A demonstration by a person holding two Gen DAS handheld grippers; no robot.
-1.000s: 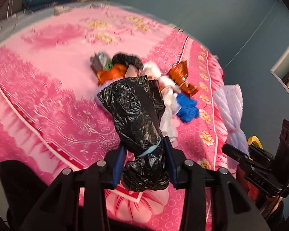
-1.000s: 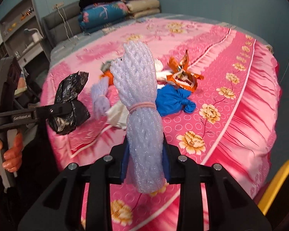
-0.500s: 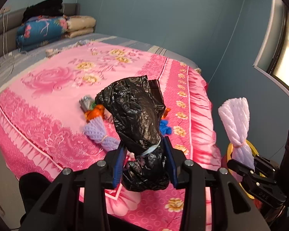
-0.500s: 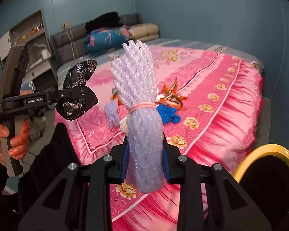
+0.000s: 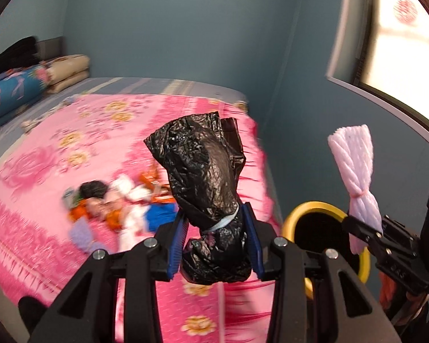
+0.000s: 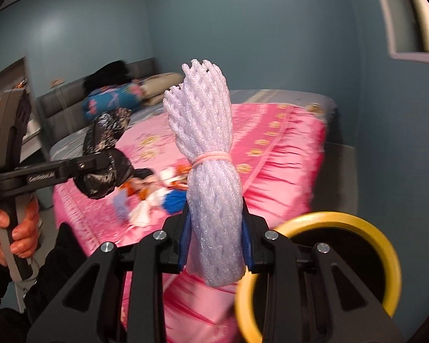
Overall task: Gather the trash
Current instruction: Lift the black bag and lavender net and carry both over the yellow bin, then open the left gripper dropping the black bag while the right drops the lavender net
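Black crinkled plastic bag [image 5: 206, 177] sits clamped in my left gripper [image 5: 214, 245]; my right gripper [image 6: 214, 237] pinches a white foam-net bundle [image 6: 206, 148], yellow-rimmed bin [image 6: 386, 240] just below.

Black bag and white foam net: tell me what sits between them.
Nothing but air. In the left wrist view, the black bag and white foam net are held apart, with blue wall behind the gap.
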